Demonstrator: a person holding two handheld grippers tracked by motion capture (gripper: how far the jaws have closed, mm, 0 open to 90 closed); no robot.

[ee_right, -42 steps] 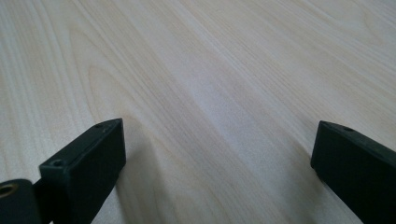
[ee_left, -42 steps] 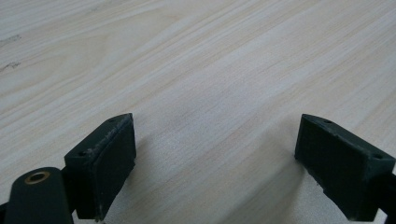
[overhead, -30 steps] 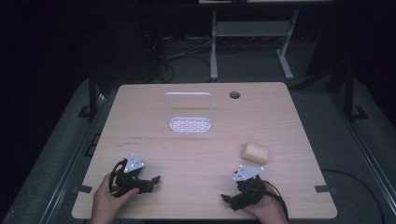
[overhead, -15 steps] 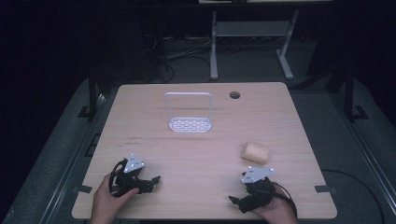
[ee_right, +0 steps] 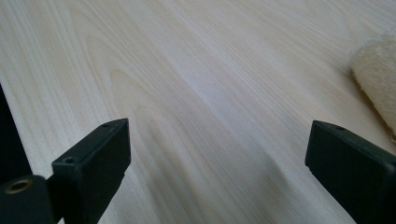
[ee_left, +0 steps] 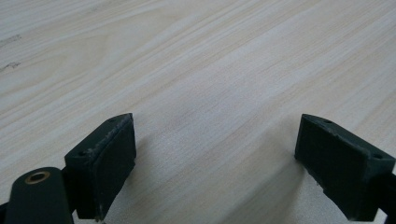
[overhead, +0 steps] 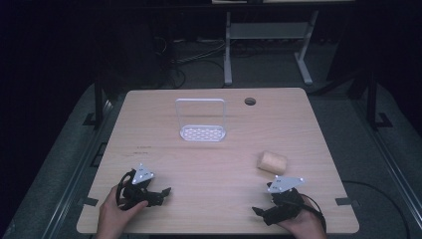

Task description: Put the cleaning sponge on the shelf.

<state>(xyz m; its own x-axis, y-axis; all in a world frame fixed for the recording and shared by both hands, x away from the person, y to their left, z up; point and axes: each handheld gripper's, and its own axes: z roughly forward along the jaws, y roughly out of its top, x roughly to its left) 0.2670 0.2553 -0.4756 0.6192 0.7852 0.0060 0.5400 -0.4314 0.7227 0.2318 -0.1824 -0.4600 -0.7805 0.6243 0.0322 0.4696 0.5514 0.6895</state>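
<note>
A tan sponge-like block (overhead: pixel 272 162) lies on the right half of the wooden table (overhead: pixel 214 164); its fuzzy pale edge (ee_right: pixel 378 79) shows at the right of the right gripper view. A white perforated rack (overhead: pixel 201 121) with an upright wire frame stands near the table's far middle. My left gripper (overhead: pixel 161 193) rests low at the front left, jaws wide apart over bare wood (ee_left: pixel 210 154). My right gripper (overhead: pixel 260 212) sits at the front right, just in front of the block, jaws spread wide over bare wood (ee_right: pixel 215 168). Both hold nothing.
A round cable hole (overhead: pixel 250 101) sits near the table's far edge. Behind the table stand grey metal legs (overhead: pixel 227 50) and loose cables on a dark floor. The table's front edge lies right under both hands.
The right gripper has shifted a little to the right and toward the front edge. The left gripper has stayed put. The block and rack have not moved.
</note>
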